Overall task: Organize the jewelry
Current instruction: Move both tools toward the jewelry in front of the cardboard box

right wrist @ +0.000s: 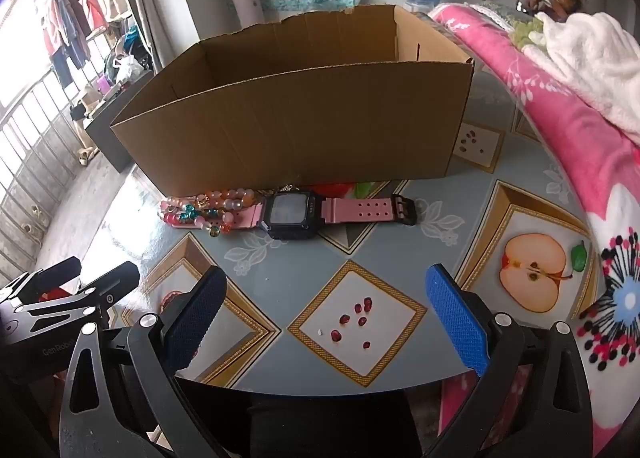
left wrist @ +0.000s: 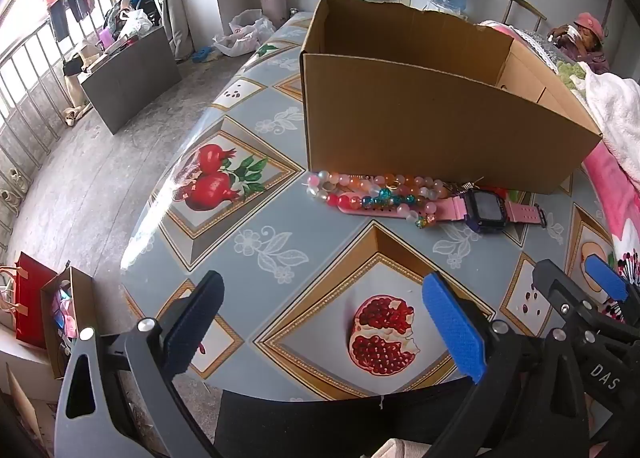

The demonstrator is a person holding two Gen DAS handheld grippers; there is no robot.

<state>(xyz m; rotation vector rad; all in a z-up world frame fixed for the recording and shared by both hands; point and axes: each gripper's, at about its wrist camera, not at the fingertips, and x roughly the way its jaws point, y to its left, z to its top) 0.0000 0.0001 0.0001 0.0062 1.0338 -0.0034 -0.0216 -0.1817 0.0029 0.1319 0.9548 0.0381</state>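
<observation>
1. cardboard box (left wrist: 420,114) stood open-topped on the fruit-print table (left wrist: 280,218), filling the upper centre of both views.
2. a beaded bracelet (left wrist: 372,194) lay against the box's near wall at mid-frame, its beads draped over one pink strap of the watch (right wrist: 296,214).
3. the watch rested flat just right of the beads, dark face up (the buckle end pointed toward the right of the frame).
4. the left gripper (left wrist: 324,322) hung at the bottom of its view, jaws spread wide, holding nothing, well apart from the jewelry.
5. the right gripper (right wrist: 326,318) sat low in its frame, jaws likewise spread and empty.
6. a pink blanket (right wrist: 580,138) covered the right edge.
</observation>
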